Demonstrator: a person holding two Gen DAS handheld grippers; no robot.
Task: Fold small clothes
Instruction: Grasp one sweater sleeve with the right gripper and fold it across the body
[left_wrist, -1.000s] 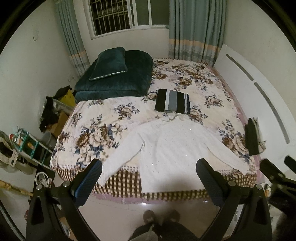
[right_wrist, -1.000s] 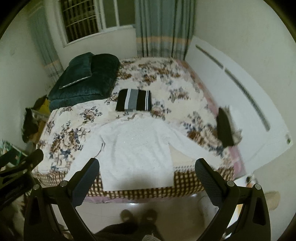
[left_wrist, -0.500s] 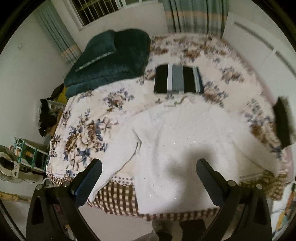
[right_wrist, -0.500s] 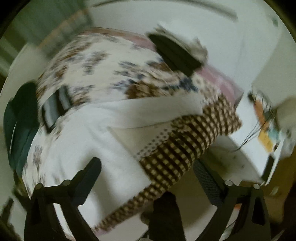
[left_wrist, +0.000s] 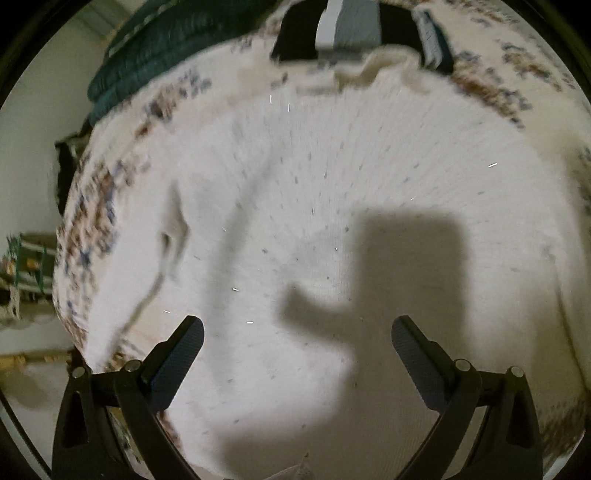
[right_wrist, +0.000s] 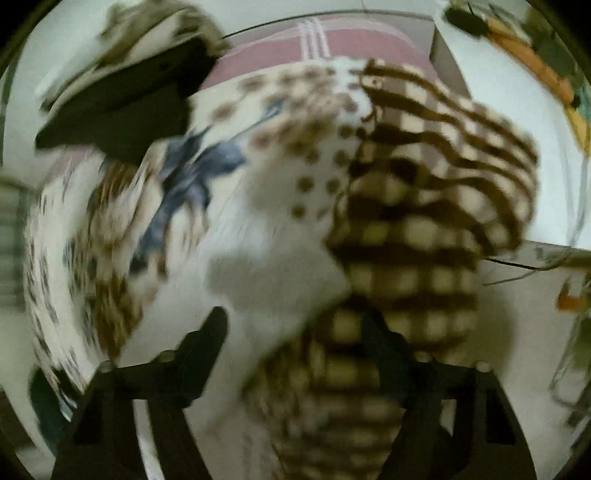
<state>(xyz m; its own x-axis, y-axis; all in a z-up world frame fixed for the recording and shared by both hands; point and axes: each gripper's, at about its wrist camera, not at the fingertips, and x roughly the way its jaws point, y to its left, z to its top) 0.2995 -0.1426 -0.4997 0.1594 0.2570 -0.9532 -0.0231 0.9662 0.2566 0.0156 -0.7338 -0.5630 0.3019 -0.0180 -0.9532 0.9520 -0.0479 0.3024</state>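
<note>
The white sweater (left_wrist: 332, 221) lies flat on the floral bedspread (left_wrist: 107, 206), directly ahead of and below the left gripper (left_wrist: 297, 334), whose jaws stand wide apart and hold nothing; its long axis runs straight away from that gripper, collar at the far end just short of the folded striped garment (left_wrist: 351, 29). The right gripper (right_wrist: 295, 325), blurred, has its jaws spread and empty as far as I can tell, with the sweater's sleeve end (right_wrist: 273, 273) just ahead of its fingers, beside the bed's checked corner (right_wrist: 424, 229); I judge the right nearer a graspable edge, so the sleeve fold probably falls to it.
</note>
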